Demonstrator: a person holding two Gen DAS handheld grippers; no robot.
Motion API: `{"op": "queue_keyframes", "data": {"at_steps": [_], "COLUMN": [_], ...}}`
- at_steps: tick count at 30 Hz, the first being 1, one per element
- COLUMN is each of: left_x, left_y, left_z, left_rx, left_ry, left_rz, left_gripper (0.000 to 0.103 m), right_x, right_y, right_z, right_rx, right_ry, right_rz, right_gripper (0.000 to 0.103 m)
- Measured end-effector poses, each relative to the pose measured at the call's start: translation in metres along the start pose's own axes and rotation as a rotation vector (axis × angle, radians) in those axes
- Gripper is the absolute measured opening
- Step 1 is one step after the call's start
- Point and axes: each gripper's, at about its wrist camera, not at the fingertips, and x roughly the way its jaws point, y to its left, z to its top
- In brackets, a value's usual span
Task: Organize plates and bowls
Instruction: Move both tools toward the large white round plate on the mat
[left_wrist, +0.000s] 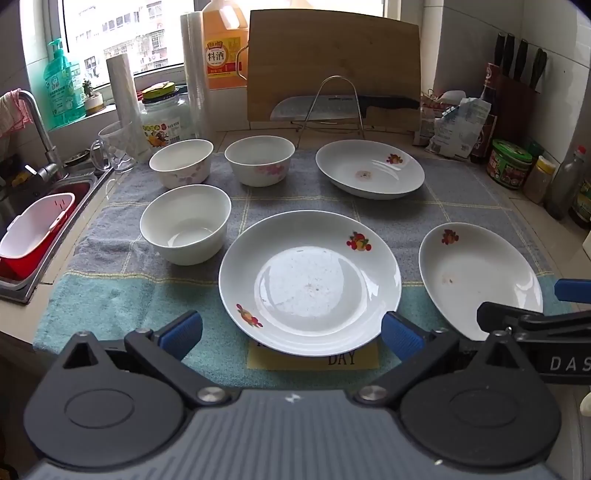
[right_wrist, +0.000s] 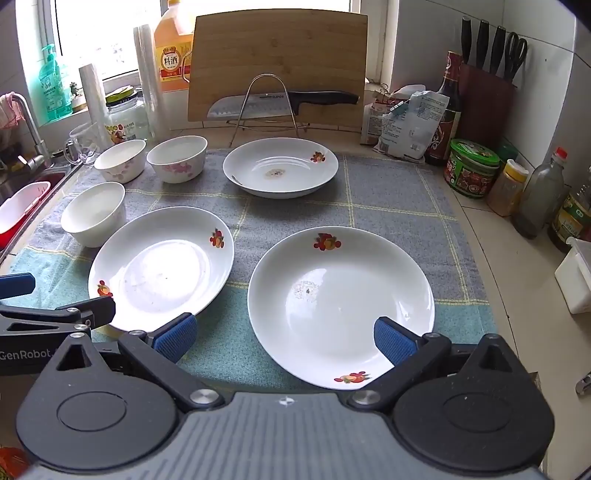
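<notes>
**A:** Where do the dishes sit?

**B:** All on the checked cloth that covers the table. Three bowls are grouped at the left: a plain bowl nearest, and two flowered bowls behind it, the left flowered bowl and the right flowered bowl, just beside each other. Three plates with fruit prints: the near left plate, the near right plate, and the far plate towards the back, in front of the wire rack.

**A:** And the claws?

**B:** The left claw is spread wide, holding nothing; its blue pads sit either side of the near edge of the near left plate, without closing on it. The right claw is also wide open and empty. Its right pad lies over the rim of the near right plate in the right wrist view; I cannot tell if it touches.

**A:** Behind them?

**B:** A cutting board leans upright, with a knife across the rack. A sink lies at the left.
</notes>
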Motion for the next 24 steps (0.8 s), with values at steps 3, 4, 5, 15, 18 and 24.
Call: {"op": "queue_keyframes", "data": {"at_steps": [3,4,5,15,18,24], "left_x": [-0.0003,-0.0005,-0.0007,-0.0025,-0.0036,-0.0044], "left_y": [0.0008,0.0010,0.0010,-0.0020,-0.0021,-0.0013], "left_z": [-0.0012,-0.0018,-0.0024,0.0029,0.0030,0.0028], "left_rx": [-0.003,-0.003,-0.001,0.005,0.007,0.006], "left_ry": [0.003,0.004,0.004,0.012,0.011,0.011], "left_rz": [-0.005,-0.006,-0.007,0.005,0.005,0.005], "left_gripper": [0.102,0.102,0.102,0.102,0.102,0.102], "right_x": [-0.0010,-0.0013,-0.0081,-0.0041,-0.0038,-0.0062], "right_y": [-0.0003,-0.0006,-0.0004,-0.0016,-0.0012,-0.0030], "right_z": [0.0011,0.0015,0.0016,0.0019,0.0011,0.0023], "right_rx": [0.004,0.005,-0.002,-0.006,-0.006,-0.007], "right_ry": [-0.002,-0.002,-0.007,-0.011,-0.012,-0.015], "right_rz": [0.005,0.006,0.005,-0.003,-0.001,-0.001], "right_gripper": [0.103,0.103,0.103,0.103,0.103,0.103]}}
